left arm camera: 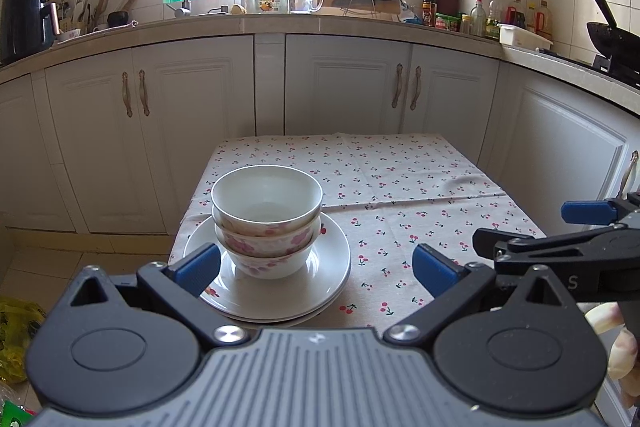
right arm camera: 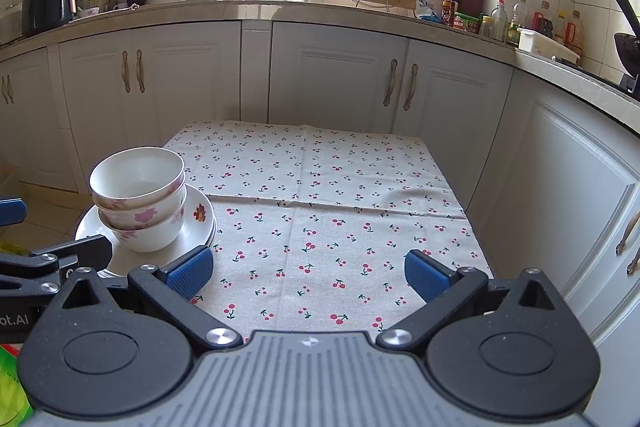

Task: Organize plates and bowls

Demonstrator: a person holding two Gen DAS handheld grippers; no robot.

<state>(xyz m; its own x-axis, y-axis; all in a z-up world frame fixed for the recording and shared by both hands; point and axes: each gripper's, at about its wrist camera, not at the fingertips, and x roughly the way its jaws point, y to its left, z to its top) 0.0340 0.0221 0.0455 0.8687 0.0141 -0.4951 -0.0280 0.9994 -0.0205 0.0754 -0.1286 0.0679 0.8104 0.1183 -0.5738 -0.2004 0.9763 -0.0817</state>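
While the dishes stand gathered, nothing is gripped by either tool.

Left wrist view, left gripper (left arm camera: 316,269): jaws are spread wide apart and empty, held low just before the stack.
Left wrist view, dishes: three bowls (left arm camera: 267,217) are nested upright on two plates (left arm camera: 332,259), near the left edge of the cherry-print cloth (left arm camera: 420,195).
Left wrist view, right gripper (left arm camera: 576,223): only partly seen at the right edge; its spread cannot be judged here.
Right wrist view, right gripper (right arm camera: 310,275): jaws are parted, nothing held, over bare cloth (right arm camera: 320,195).
Right wrist view, stack: bowls (right arm camera: 138,199) on plates (right arm camera: 200,219), left of the tool.
Advice: the pile appears finished; any move is best made by the plate rim, kept level.
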